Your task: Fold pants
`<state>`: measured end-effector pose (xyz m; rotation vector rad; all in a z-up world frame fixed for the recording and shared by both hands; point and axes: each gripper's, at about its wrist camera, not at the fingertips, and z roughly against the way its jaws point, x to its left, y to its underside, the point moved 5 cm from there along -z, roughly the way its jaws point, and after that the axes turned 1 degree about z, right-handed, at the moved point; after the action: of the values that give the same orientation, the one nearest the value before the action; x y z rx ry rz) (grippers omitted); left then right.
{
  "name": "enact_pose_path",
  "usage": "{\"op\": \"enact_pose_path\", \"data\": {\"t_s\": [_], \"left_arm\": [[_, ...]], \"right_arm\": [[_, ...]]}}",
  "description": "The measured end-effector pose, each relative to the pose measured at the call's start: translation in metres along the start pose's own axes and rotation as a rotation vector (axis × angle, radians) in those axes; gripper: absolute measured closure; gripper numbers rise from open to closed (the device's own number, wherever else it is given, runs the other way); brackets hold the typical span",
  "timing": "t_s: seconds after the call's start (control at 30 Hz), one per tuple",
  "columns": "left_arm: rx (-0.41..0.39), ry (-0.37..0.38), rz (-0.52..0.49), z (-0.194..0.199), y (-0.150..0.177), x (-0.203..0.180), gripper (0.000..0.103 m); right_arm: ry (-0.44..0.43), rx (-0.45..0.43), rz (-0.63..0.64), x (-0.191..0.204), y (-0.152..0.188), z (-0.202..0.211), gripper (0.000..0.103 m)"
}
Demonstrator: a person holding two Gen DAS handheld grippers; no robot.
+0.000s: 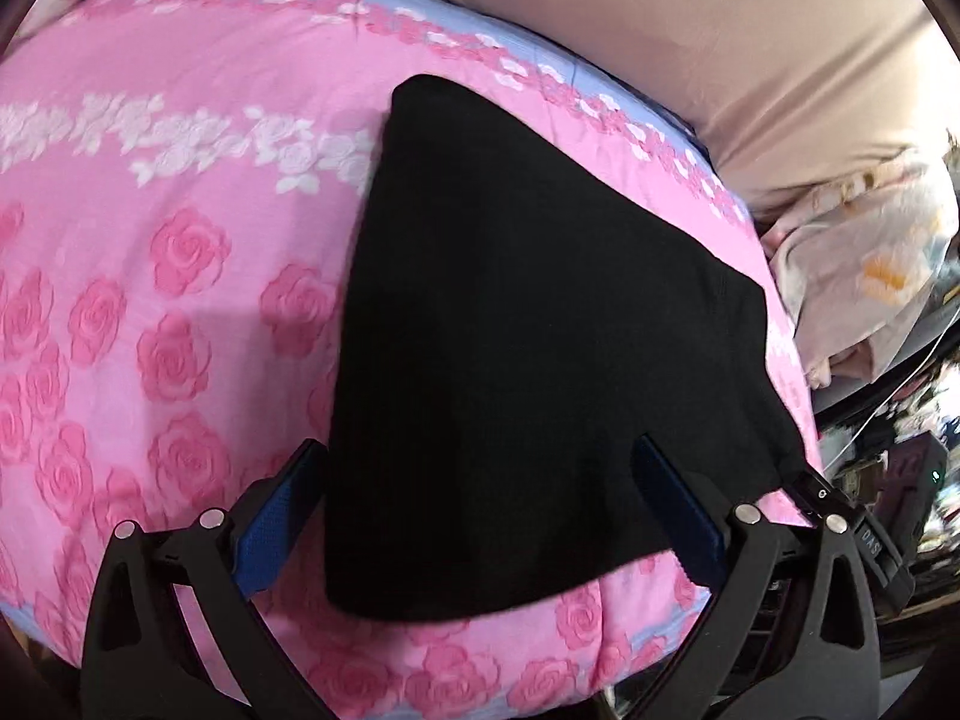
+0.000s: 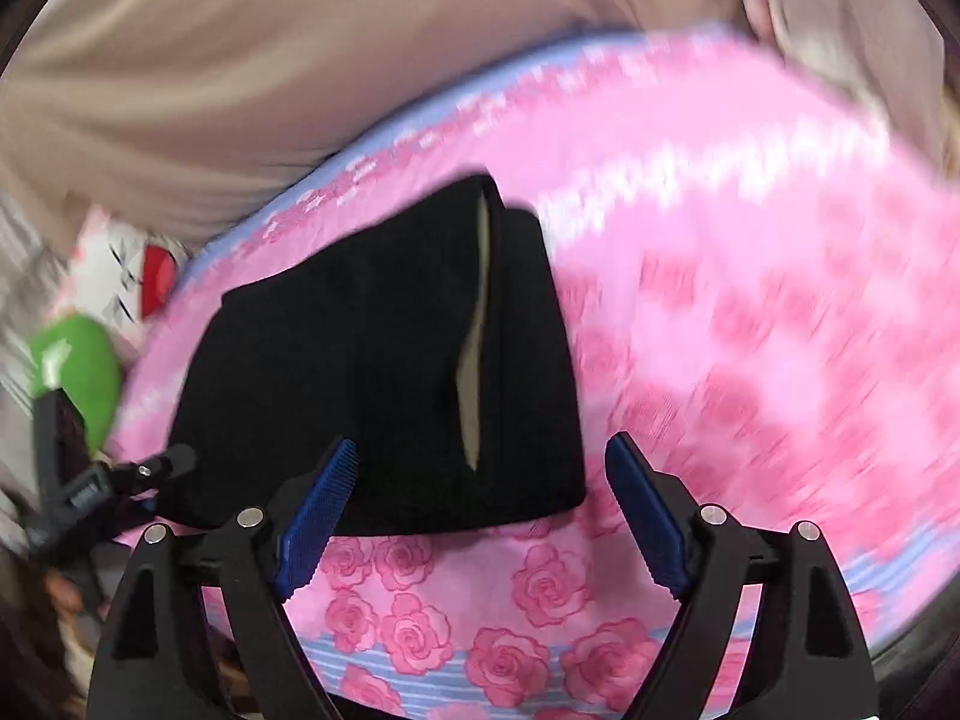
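In the left wrist view the black pants (image 1: pixel 516 360) are lying folded on the pink rose-print bedspread (image 1: pixel 150 276), their long axis running from a narrow end at about twelve o'clock down to a broad end at six o'clock. The left gripper (image 1: pixel 480 510) is standing released, its blue pads spread wide with the broad end of the pants lying between them and neither pad pressing the cloth. At four o'clock the tip of the right gripper (image 1: pixel 840 510) is showing at the pants' corner, with small white letters on its body (too small to read for certain). Open bedspread is stretching from seven to eleven o'clock, while a beige sheet (image 1: pixel 720 48) is bordering it from twelve to two. In the right wrist view, heavily blurred, the pants (image 2: pixel 360 372) are lying from twelve o'clock toward eight o'clock, a pale slit of lining showing along them. The right gripper (image 2: pixel 480 510) is gaping wide, nothing gripped, the pants' near edge lying just past its left pad. The bedspread (image 2: pixel 750 300) is lying bare from one to five o'clock.
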<state>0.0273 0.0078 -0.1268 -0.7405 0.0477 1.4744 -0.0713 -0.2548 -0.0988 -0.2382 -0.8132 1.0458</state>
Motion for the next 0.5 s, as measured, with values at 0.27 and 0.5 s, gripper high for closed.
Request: {"op": "enact_pose_path", "data": {"t_s": [0.27, 0.5], "left_arm": [[-0.046, -0.076, -0.073, -0.002, -0.009, -0.014, 0.056], [-0.074, -0.038, -0.089, 0.065, -0.007, -0.005, 0.067]], "right_arm": [[-0.092, -0.018, 0.007, 0.016, -0.005, -0.017, 0.064], [-0.212, -0.053, 0.127, 0.075, 0.006, 0.034, 0.067]]}}
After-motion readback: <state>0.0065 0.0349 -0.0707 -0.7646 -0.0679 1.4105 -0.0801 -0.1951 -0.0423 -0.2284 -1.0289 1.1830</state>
